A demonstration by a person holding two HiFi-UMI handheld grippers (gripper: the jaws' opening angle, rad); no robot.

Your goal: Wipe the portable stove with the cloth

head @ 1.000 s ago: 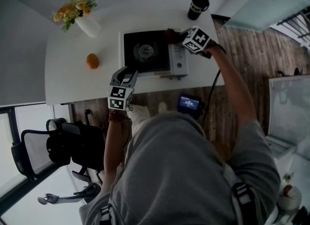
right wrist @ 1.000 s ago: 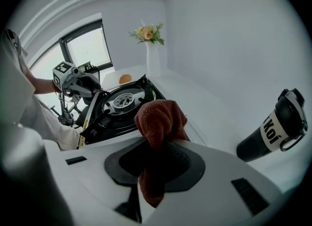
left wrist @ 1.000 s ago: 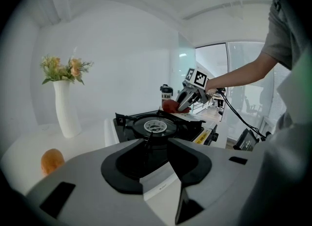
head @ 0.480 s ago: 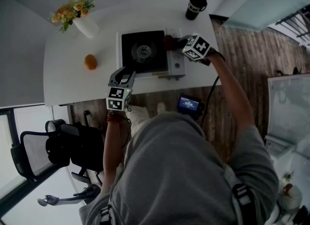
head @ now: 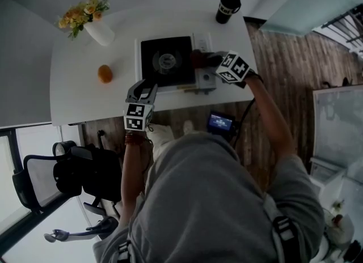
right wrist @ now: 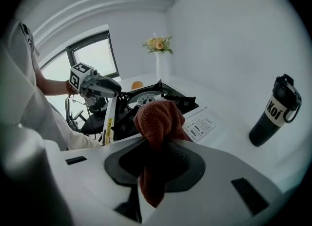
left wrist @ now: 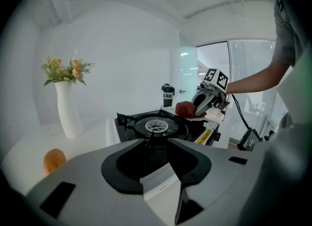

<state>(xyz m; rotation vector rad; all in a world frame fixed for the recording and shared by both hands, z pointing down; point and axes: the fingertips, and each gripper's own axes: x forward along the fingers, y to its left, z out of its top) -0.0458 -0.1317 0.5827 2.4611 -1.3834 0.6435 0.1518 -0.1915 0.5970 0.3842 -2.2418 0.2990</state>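
While the right gripper (head: 209, 59) clamped the cloth (head: 198, 59) for wiping, the head view put the stove (head: 167, 60) just beyond its tip. Left gripper view: the left gripper (left wrist: 157, 143) stood open, jaws just narrowing, empty, stove ahead. Right gripper view: cloth was bunched between closed jaws.

The black tumbler (right wrist: 273, 113), at three o'clock in the right gripper view, carried the white word "Koi" on its side. The yellow sticker (right wrist: 108, 122) on the portable stove (right wrist: 146, 98) and the printed sheet (right wrist: 201, 124) beside it were too small to read.
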